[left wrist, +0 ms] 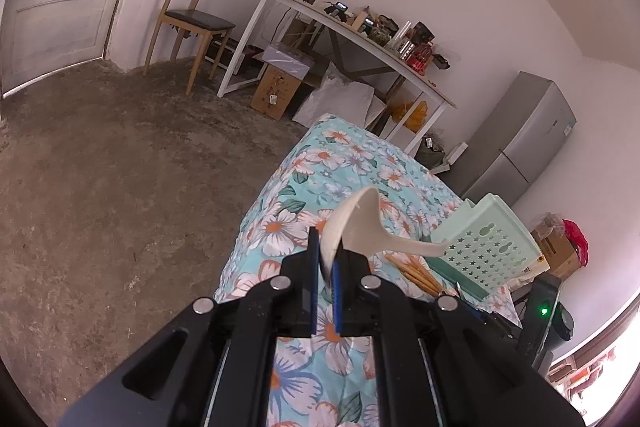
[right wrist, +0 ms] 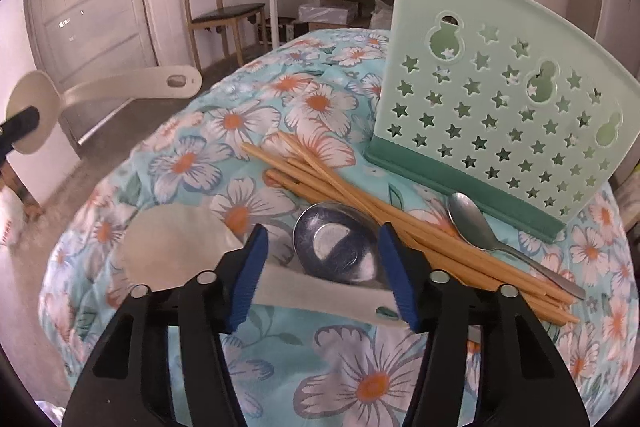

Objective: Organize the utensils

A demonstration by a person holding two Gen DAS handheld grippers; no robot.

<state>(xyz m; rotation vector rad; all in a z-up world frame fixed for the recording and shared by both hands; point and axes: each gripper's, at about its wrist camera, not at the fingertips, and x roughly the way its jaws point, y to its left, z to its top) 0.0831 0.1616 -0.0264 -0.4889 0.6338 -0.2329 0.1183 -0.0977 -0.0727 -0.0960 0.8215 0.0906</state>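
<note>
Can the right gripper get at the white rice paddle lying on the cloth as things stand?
Probably yes. The right gripper stands open astride the rice paddle's handle, nothing between pads and handle. The steel ladle lies close against it, so it may get nudged.

Soft, even daylight fills both views, with blown-out glare at the left wrist view's lower right edge. Fisheye distortion bends the door and walls; corners vignette black.
</note>
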